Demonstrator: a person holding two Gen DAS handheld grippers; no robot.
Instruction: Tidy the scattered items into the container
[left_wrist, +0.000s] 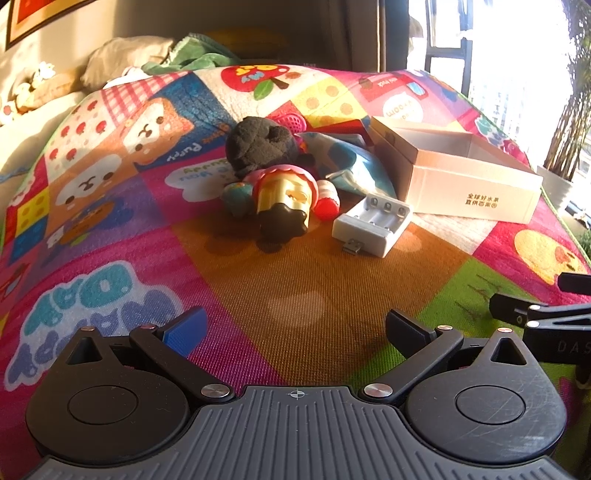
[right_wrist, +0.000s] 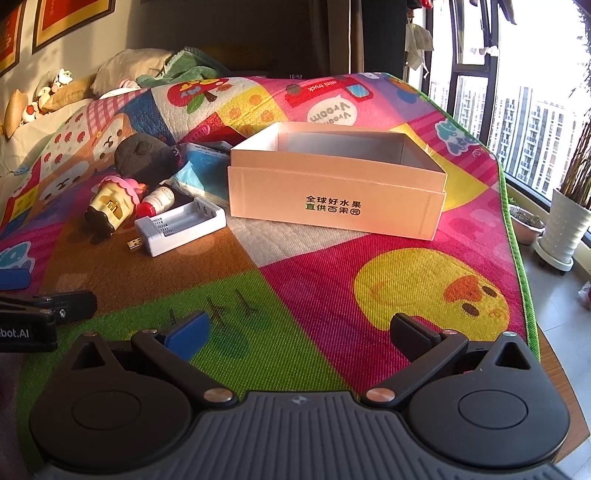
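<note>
An open white cardboard box (right_wrist: 334, 199) (left_wrist: 469, 184) sits on a colourful play mat, with nothing visible inside it. To its left lies a cluster: a white battery charger (left_wrist: 373, 223) (right_wrist: 181, 229), a gold and pink toy figure (left_wrist: 286, 201) (right_wrist: 110, 206), a black plush (left_wrist: 260, 144) (right_wrist: 146, 157), a small red-capped bottle (right_wrist: 157, 203) (left_wrist: 327, 201) and a blue packet (left_wrist: 356, 164) (right_wrist: 201, 175). My left gripper (left_wrist: 295, 332) is open, hovering short of the cluster. My right gripper (right_wrist: 297, 332) is open in front of the box, holding nothing.
The play mat (right_wrist: 314, 288) covers a table whose right edge drops to a floor with a white plant pot (right_wrist: 565, 229) by the window. Pillows and green cloth (right_wrist: 177, 66) lie at the back left. The other gripper shows at each view's side.
</note>
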